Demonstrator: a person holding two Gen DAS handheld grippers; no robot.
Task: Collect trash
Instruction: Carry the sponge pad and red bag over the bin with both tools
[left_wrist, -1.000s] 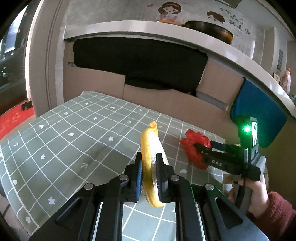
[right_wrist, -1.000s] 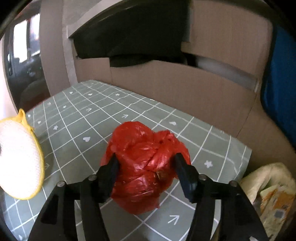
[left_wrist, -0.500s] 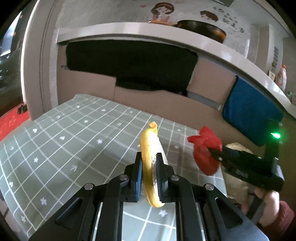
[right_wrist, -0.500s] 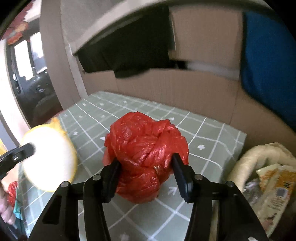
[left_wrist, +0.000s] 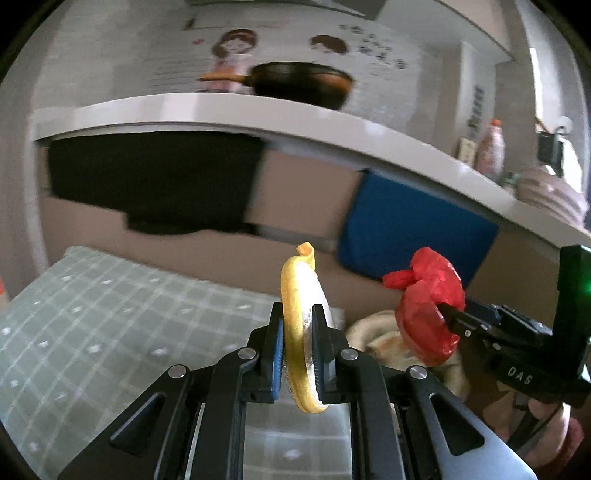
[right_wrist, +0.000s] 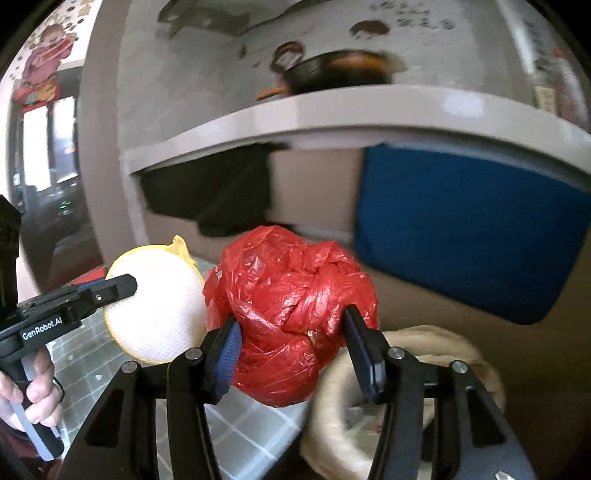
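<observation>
My left gripper (left_wrist: 297, 321) is shut on a round yellow-rimmed white pad (left_wrist: 300, 295), held edge-on in the air above the table; the pad also shows in the right wrist view (right_wrist: 157, 306). My right gripper (right_wrist: 291, 328) is shut on a crumpled red plastic bag (right_wrist: 291, 302), held in the air just right of the pad; the bag also shows in the left wrist view (left_wrist: 428, 306). A beige bag (right_wrist: 443, 343) with an open mouth sits below and right of the red bag, beside the table's right end.
A green checked tablecloth (left_wrist: 92, 321) covers the table at the lower left. Cardboard panels (left_wrist: 306, 192), a black cloth (left_wrist: 155, 181) and a blue panel (left_wrist: 413, 229) stand behind it under a white counter (left_wrist: 295, 122) with a dark pan (left_wrist: 303, 83).
Both grippers have lifted and moved right with their loads, off the tablecloth toward the beige bag. The red bag now hangs over the bag's rim, and more wall and counter show.
</observation>
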